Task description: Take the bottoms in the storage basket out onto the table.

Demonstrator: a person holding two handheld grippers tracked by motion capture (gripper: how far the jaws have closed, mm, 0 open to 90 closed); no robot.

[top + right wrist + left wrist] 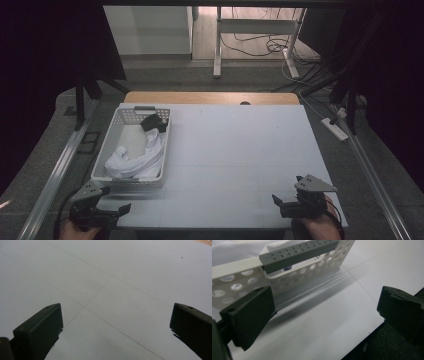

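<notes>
White cloth (135,161) lies bunched inside white perforated basket (112,131), at left part of table (240,160); dark small item (152,122) at far end of basket, what it is cannot tell. Basket near handle (299,253) grey, close before left gripper (324,307). Left gripper (102,210) at near-left table edge, jaws spread wide, nothing between. Right gripper (300,202) at near-right, jaws (115,322) also apart, over bare table. Judgement: work at very start; cloth not yet touched, taking from basket all remains.

Basket (131,152) wall hard ahead of left gripper (107,210); bare table (240,160) rightward
</notes>
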